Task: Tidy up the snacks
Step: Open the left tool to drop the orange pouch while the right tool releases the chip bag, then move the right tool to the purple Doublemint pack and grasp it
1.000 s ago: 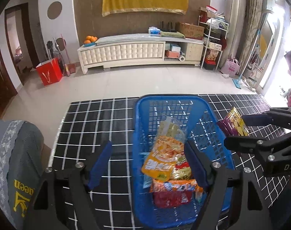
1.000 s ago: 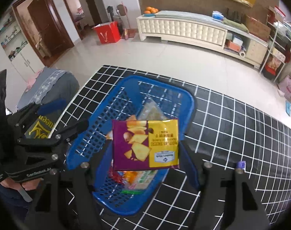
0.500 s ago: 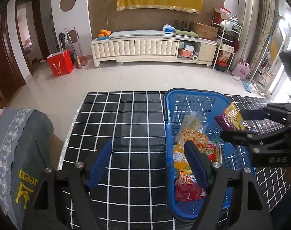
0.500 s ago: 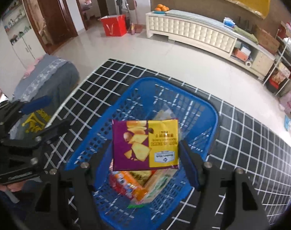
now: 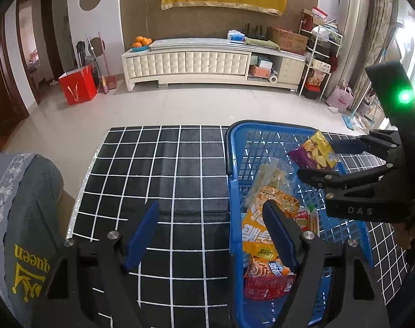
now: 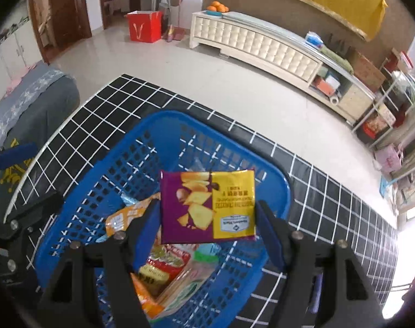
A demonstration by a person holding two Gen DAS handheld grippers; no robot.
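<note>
Purple-yellow cracker packet (image 6: 207, 206), grasped by the right gripper (image 6: 207, 218) at frame centre, could be dropped outside the blue basket (image 6: 163, 120) if released off-centre; the left gripper (image 5: 210, 224) is spread empty.

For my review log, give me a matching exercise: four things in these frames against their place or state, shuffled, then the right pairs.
Things:
1. purple-and-yellow cracker packet
2. blue basket
3. left gripper
4. orange snack bag

Places or states:
A. open, over the grid mat
B. lying inside the basket
C. gripped by the right gripper, above the basket
D. standing on the grid mat

Pairs: 1-C, 2-D, 3-A, 4-B
</note>
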